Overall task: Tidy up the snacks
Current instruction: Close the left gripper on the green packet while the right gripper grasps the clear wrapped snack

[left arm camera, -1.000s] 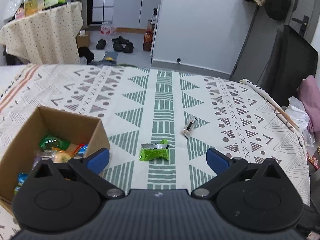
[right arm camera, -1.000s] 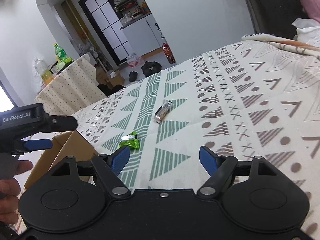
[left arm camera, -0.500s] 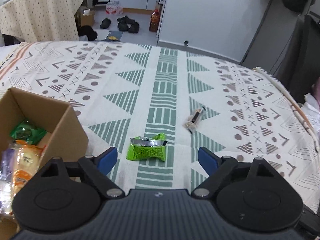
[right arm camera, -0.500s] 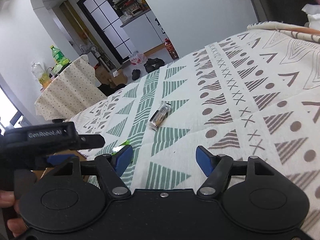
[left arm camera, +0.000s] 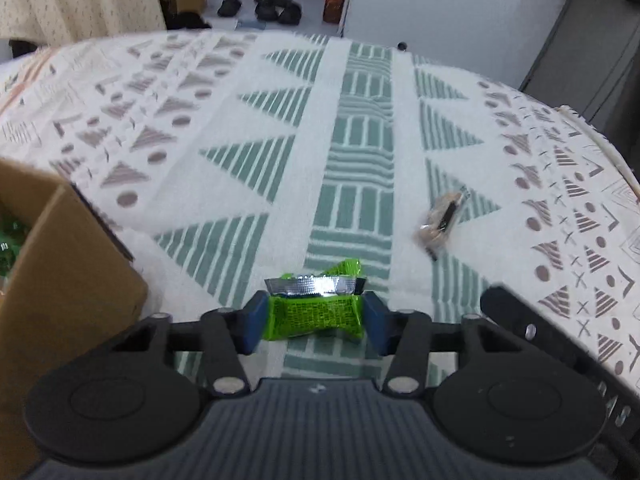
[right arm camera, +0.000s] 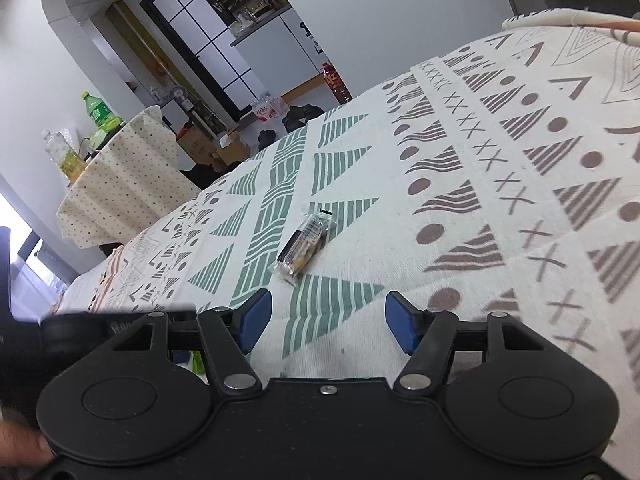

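Observation:
My left gripper (left arm camera: 314, 320) has its blue pads against both sides of a green snack packet (left arm camera: 316, 310) with a silver end, lying on the patterned cloth (left arm camera: 248, 120). A brown and black snack bar in clear wrap (left arm camera: 440, 220) lies further right; it also shows in the right wrist view (right arm camera: 306, 246). My right gripper (right arm camera: 328, 322) is open and empty, low over the cloth just short of that bar. A cardboard box (left arm camera: 68, 280) with green packets inside stands at the left.
The other gripper's black body (left arm camera: 560, 344) shows at the right of the left wrist view. Beyond the table edge are a dotted-cloth side table (right arm camera: 120, 184) with bottles, shoes on the floor (left arm camera: 276, 6), and a wall.
My left gripper moved forward and down onto the green packet and narrowed its jaws around it. My right gripper moved closer to the wrapped bar and stayed open.

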